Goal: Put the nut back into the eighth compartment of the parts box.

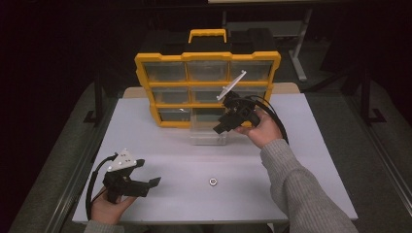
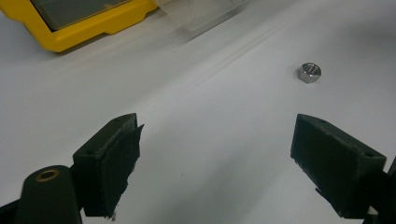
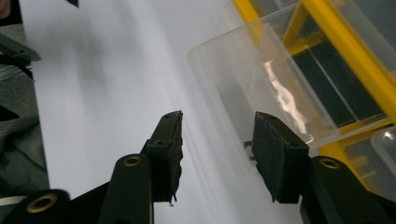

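With the right gripper (image 1: 224,127) part open and empty, back clear of the clear plastic drawer (image 1: 208,132) near the white table's (image 1: 160,155) far edge without nudging it.

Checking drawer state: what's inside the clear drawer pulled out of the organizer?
The clear drawer on the table looks empty through its walls, but glare hides part of the floor. The nut lies outside.

No text, label, brand, number or sign could be read anywhere in the three views. The yellow drawer organizer (image 1: 207,90) at the upper centre of the high view carried no legible marking on its frame or handle, and the clear drawer (image 3: 266,88) at the upper right of the right gripper view was likewise blank.
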